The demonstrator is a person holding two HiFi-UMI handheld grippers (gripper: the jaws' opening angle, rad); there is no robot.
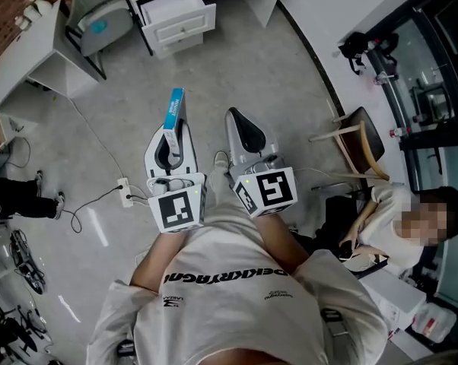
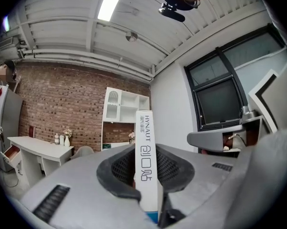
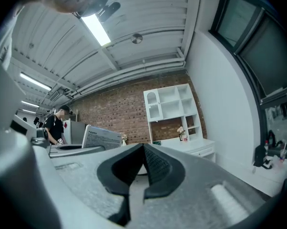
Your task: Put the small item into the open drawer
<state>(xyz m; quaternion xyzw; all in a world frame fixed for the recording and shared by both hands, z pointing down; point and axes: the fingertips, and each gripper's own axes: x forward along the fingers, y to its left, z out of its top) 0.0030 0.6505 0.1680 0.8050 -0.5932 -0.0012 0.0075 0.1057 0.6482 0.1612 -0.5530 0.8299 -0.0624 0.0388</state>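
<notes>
Left hand-held gripper (image 1: 170, 139) pinches box (image 1: 174, 106); right hand-held gripper (image 1: 239, 124) pressed together. Floor (image 1: 236, 67) separates them from open drawer (image 1: 176, 10); chair (image 1: 362, 139) rightward.

**Drawer at Eleven O'Clock, Grippers Side by Side**

From the head camera, the left gripper (image 1: 172, 135) and right gripper (image 1: 244, 128) sit side by side above the floor (image 1: 236, 67). A box (image 1: 174, 106) stands between the left one's jaws, jutting toward 12 o'clock. The drawer (image 1: 177, 10) lies well ahead at 11 o'clock, pulled out of its cabinet. A chair (image 1: 100, 17) is to its left, beside a desk (image 1: 23, 59). A power strip (image 1: 126, 192) lies on the floor at 9 o'clock. A second chair (image 1: 362, 139) stands at 2 o'clock, with a seated person (image 1: 389, 219) at 4.
</notes>
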